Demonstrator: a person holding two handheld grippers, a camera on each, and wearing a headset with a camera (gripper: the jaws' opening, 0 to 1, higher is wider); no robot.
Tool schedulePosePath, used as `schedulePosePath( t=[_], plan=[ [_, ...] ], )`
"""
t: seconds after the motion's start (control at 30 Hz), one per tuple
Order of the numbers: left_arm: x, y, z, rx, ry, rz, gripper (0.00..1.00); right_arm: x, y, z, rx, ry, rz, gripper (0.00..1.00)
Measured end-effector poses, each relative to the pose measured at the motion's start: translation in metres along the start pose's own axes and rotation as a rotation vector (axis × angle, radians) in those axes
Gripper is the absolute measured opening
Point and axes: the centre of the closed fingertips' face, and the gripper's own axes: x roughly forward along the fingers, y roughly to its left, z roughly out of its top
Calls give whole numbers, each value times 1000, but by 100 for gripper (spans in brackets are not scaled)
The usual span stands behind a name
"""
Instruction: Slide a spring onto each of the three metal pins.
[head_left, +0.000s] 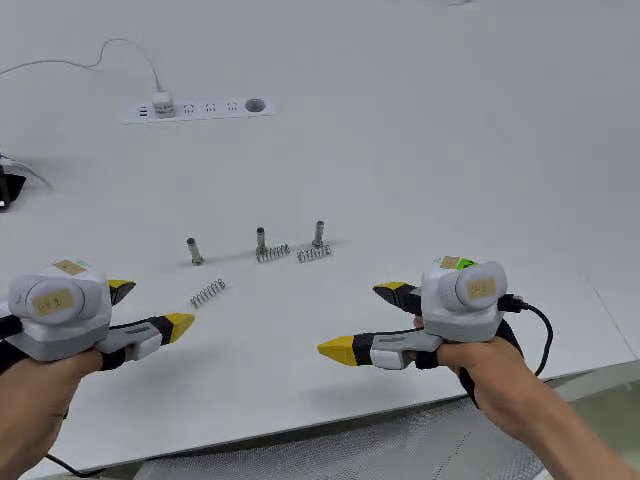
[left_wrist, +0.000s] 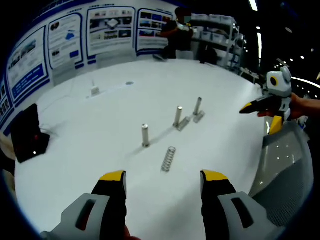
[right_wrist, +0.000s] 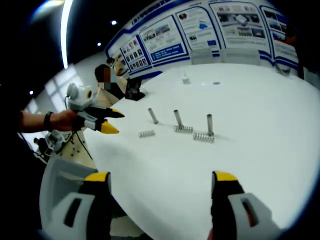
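Note:
Three metal pins stand upright in a row on the white table: left pin (head_left: 194, 250), middle pin (head_left: 261, 239), right pin (head_left: 319, 233). A spring (head_left: 272, 253) lies at the middle pin's base and another spring (head_left: 314, 253) at the right pin's base. A third spring (head_left: 208, 292) lies loose in front of the left pin. My left gripper (head_left: 152, 308) is open near the table's front left, empty. My right gripper (head_left: 364, 320) is open at the front right, empty. The left gripper view shows the pins (left_wrist: 145, 135) and loose spring (left_wrist: 169, 158) ahead of the left gripper (left_wrist: 163, 181).
A white power strip (head_left: 198, 107) with a plug and cable lies at the far left of the table. A dark object (head_left: 8, 186) sits at the left edge. The table's front edge (head_left: 330, 420) runs just under both hands. A person (right_wrist: 107, 77) stands beyond the table.

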Motion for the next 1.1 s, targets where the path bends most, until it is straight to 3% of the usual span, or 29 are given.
schedulePosePath(
  t=[0.1, 0.6, 0.73, 1.1],
  plan=[
    [1, -1, 1, -2, 1, -11, 62, 0, 0, 0, -4, 4, 0, 84],
    [8, -7, -4, 121, 79, -60, 61, 0, 0, 1, -5, 3, 0, 84],
    [14, -6, -10, 159, 114, -70, 59, -1, 2, 1, -12, 9, 6, 84],
    [33, -13, -11, 207, 143, -114, 56, -3, 0, 1, -18, 18, 2, 84]
  ],
)
